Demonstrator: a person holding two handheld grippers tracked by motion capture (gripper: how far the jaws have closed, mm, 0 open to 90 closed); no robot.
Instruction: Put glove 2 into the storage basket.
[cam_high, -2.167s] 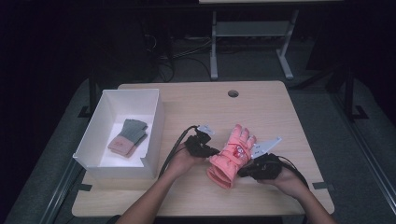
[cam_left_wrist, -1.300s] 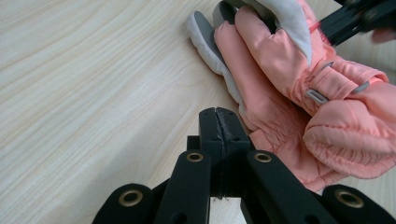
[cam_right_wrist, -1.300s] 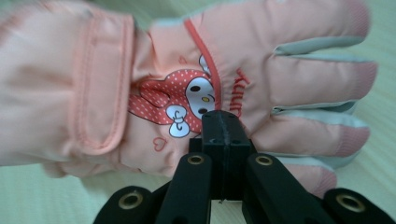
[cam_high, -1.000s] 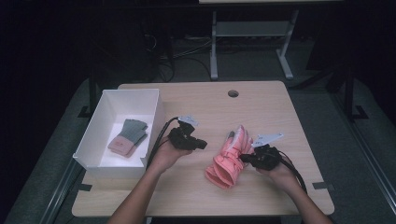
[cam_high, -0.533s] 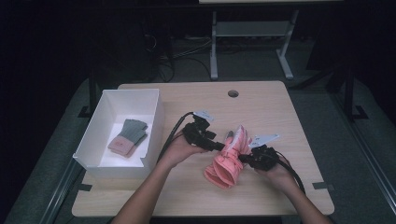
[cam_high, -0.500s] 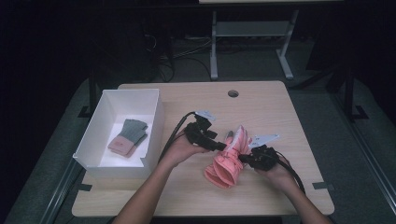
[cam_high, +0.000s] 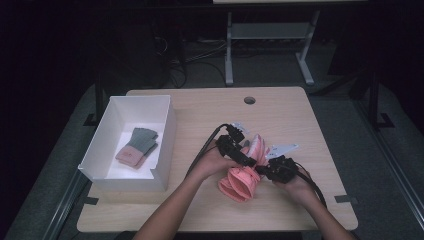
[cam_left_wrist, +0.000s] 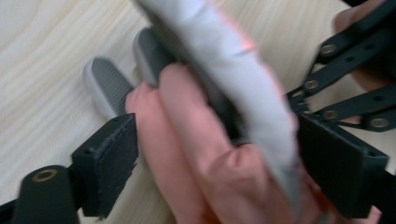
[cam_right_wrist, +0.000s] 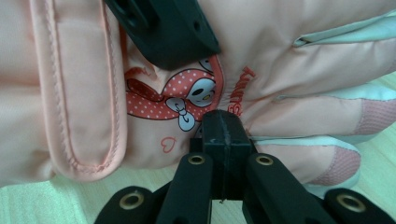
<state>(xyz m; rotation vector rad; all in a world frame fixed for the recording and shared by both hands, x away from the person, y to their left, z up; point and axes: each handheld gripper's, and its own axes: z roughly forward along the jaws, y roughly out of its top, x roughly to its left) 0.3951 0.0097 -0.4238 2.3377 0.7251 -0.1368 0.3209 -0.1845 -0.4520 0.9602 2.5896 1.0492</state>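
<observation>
A pink padded glove (cam_high: 242, 180) with a cartoon print (cam_right_wrist: 187, 100) lies crumpled on the table between both hands. My right gripper (cam_high: 264, 172) is shut on the glove's edge; in the right gripper view its jaws (cam_right_wrist: 224, 135) meet on the fabric just below the print. My left gripper (cam_high: 250, 161) reaches in from the left and stands open, its two jaws on either side of the glove's fingers (cam_left_wrist: 201, 154). One of its black fingers (cam_right_wrist: 163, 32) rests on the glove above the print. Grey fingertip patches (cam_left_wrist: 105, 84) show past the jaws.
A white open box (cam_high: 165, 135) stands at the table's left and holds a grey-and-pink glove (cam_high: 137, 147). A round cable hole (cam_high: 249, 100) sits near the far edge. Cables trail from both grippers across the wooden table (cam_high: 310, 120).
My left gripper has swung from left of the glove onto it, its jaws now around the glove's fingers. The right gripper has kept its hold and the glove has bunched up.
</observation>
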